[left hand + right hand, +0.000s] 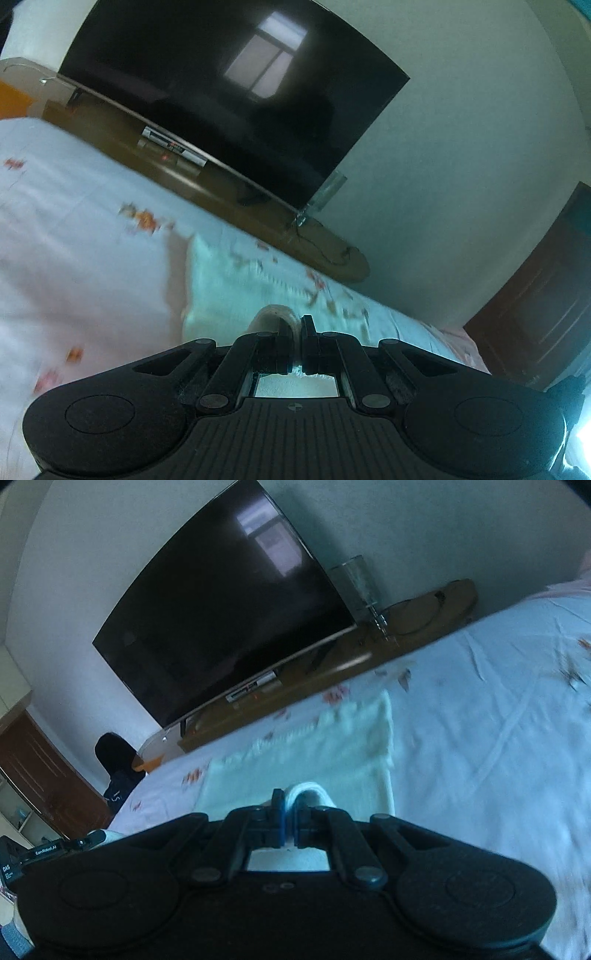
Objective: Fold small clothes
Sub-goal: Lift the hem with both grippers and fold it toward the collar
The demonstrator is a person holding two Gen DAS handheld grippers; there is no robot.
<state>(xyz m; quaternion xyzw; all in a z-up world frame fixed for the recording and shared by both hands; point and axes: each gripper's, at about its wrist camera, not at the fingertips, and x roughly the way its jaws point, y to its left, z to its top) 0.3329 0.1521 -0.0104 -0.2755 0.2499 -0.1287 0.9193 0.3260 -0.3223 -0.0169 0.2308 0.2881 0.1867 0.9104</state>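
Observation:
A small pale mint-white garment (236, 291) lies spread on the bed, blurred by motion. My left gripper (294, 325) is shut on a bunched edge of it, with a fold of cloth (271, 314) sticking up by the fingertips. The same garment (314, 749) shows in the right wrist view, stretching away from my right gripper (290, 799), which is shut on a looped white edge (310, 789) of it. Both grippers hold the cloth just above the bed.
The bed has a white sheet (74, 229) with orange leaf prints (498, 720). Beyond its far edge stands a wooden TV bench (192, 177) with a large dark TV (221, 620). A dark wooden door (535, 306) is at the right.

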